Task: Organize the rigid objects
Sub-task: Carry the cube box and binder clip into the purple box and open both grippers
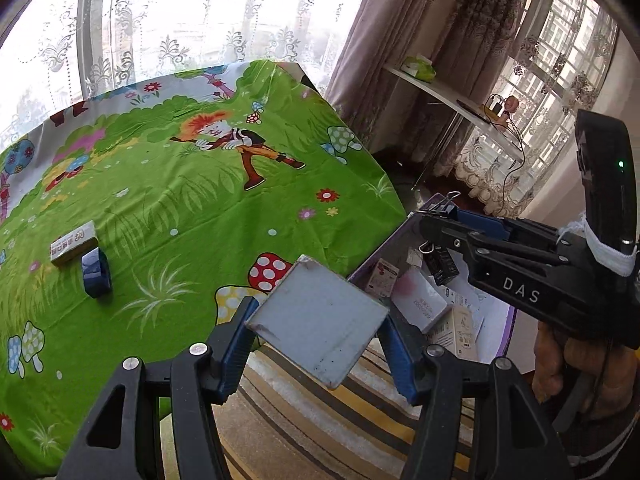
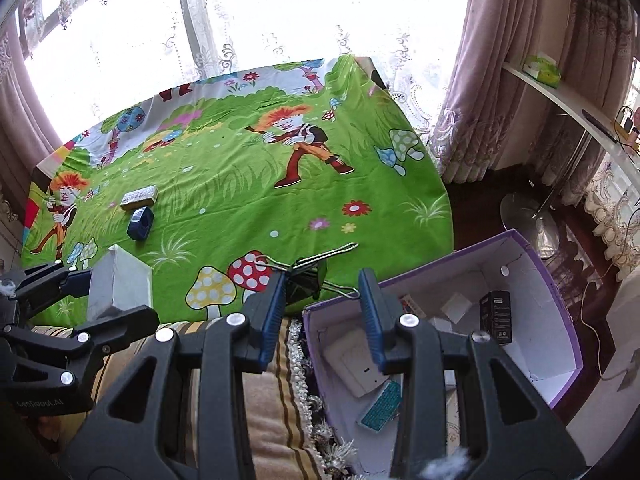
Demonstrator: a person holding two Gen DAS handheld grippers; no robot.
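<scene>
White box point(image 1: 316, 320) was clamped in the left claw point(image 1: 316, 344) above the worktop's point(image 1: 200, 184) near edge; the right claw point(image 2: 322, 280) gripped a black binder clip point(image 2: 308, 276) beside the purple carton point(image 2: 560, 292).

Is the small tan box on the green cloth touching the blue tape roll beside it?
Cannot tell. In the left wrist view the tan box and blue tape roll overlap at one corner; the right wrist view shows no clear gap either.

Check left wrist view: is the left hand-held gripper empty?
No, the left hand-held gripper is clamped on a white box, its blue pads pressing both sides.
</scene>
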